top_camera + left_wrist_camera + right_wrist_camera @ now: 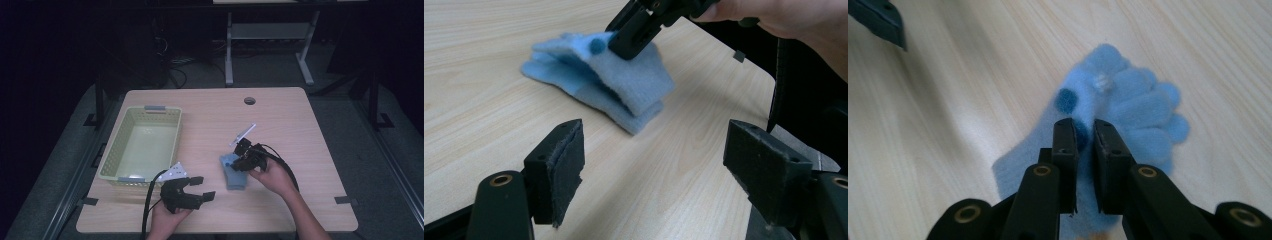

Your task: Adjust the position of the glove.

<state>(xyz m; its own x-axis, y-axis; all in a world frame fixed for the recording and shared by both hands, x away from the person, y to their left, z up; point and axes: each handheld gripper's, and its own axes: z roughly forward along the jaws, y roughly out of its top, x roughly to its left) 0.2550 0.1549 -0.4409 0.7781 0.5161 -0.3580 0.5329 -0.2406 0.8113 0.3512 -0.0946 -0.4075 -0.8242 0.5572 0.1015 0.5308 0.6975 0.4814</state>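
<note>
Right claw pinches the glove; left claw waits open beside it.

The blue glove [1128, 115] lies on the surface directly under the right claw [1086, 131], whose jaws are closed on a fold of it, fingers pointing away. The left claw [202, 187] gapes empty, nearby toward the basket [120, 150].

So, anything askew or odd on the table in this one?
Nothing stands out. The blue gloves lie stacked on the table, the right tool pinching the top one; the basket sits upright, and the left tool is open.
</note>
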